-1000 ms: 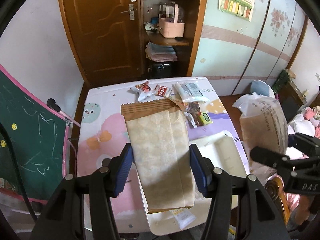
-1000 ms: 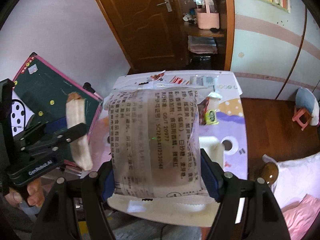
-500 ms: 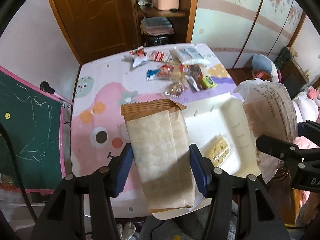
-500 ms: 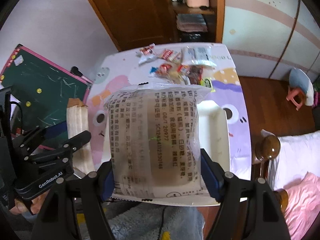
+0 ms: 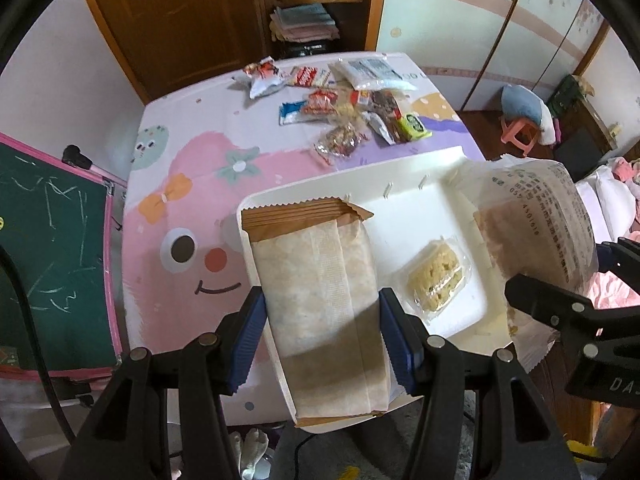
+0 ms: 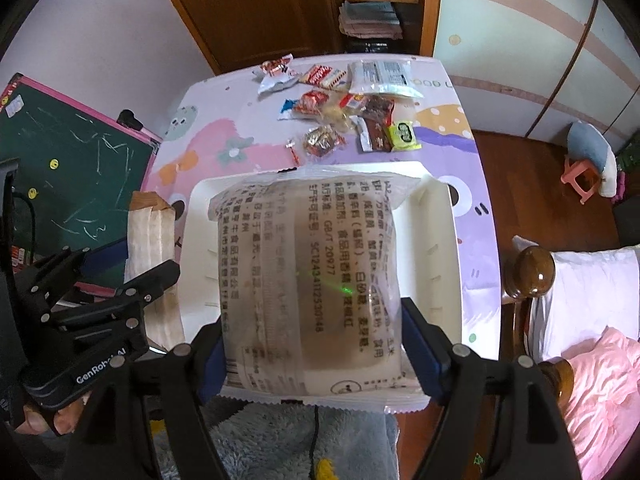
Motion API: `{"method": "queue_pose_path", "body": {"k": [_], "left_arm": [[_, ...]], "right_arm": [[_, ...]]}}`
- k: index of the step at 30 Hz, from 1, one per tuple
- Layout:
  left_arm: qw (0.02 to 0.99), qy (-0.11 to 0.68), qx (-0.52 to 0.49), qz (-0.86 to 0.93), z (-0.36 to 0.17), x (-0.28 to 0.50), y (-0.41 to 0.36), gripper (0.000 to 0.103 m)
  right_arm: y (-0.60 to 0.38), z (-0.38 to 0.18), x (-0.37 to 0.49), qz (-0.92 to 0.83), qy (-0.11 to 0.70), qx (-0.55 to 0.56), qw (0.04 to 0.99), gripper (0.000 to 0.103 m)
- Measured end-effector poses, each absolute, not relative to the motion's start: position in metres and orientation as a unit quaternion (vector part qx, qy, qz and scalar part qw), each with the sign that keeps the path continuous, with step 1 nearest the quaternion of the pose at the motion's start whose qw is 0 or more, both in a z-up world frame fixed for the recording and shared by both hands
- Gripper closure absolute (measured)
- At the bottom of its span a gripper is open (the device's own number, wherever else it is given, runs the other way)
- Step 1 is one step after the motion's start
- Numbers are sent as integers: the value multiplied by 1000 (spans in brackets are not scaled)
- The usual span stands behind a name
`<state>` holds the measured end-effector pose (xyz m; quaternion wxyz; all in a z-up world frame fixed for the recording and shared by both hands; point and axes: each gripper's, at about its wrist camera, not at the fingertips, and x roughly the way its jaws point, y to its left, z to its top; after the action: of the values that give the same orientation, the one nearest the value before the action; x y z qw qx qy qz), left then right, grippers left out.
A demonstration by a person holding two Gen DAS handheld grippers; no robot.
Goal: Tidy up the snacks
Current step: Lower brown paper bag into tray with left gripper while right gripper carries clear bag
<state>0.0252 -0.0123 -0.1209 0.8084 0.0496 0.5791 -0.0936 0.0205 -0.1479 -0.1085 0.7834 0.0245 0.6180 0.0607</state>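
We read "GB/T 20977" on the clear packet (image 6: 308,284) clamped in our right gripper (image 6: 316,344) above the white tray (image 6: 440,240); our left gripper (image 5: 322,330) pinches the brown packet (image 5: 320,292) over the tray's left end.

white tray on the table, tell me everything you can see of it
The white tray is a shallow rectangular bin, plastic by its look, with raised walls and small slots along them. It sits on the near part of the cartoon tablecloth, near the table's front edge. One clear-wrapped crumbly snack bar lies on its floor. The left gripper holds a tan paper packet over its left side; the right gripper holds a printed clear packet over it.
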Motion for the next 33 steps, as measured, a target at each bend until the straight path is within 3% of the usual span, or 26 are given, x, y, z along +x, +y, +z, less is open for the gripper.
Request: {"method": "queue_pose_path", "body": {"k": [19, 21, 23, 28, 33], "left_arm": [[786, 613, 47, -69, -170, 45, -19, 49], [785, 615, 43, -69, -171, 46, -18, 45], [788, 611, 42, -64, -170, 46, -17, 30], [798, 597, 40, -65, -161, 45, -18, 14], [800, 596, 30, -64, -158, 46, -18, 11]], "right_arm": [[-145, -147, 38, 31, 635, 1, 772, 24], [-146, -147, 40, 27, 634, 1, 773, 23], [-149, -144, 42, 25, 626, 6, 780, 23], [-157, -134, 45, 14, 609, 16, 793, 23], [-160, -134, 44, 18, 611, 20, 792, 23]]}}
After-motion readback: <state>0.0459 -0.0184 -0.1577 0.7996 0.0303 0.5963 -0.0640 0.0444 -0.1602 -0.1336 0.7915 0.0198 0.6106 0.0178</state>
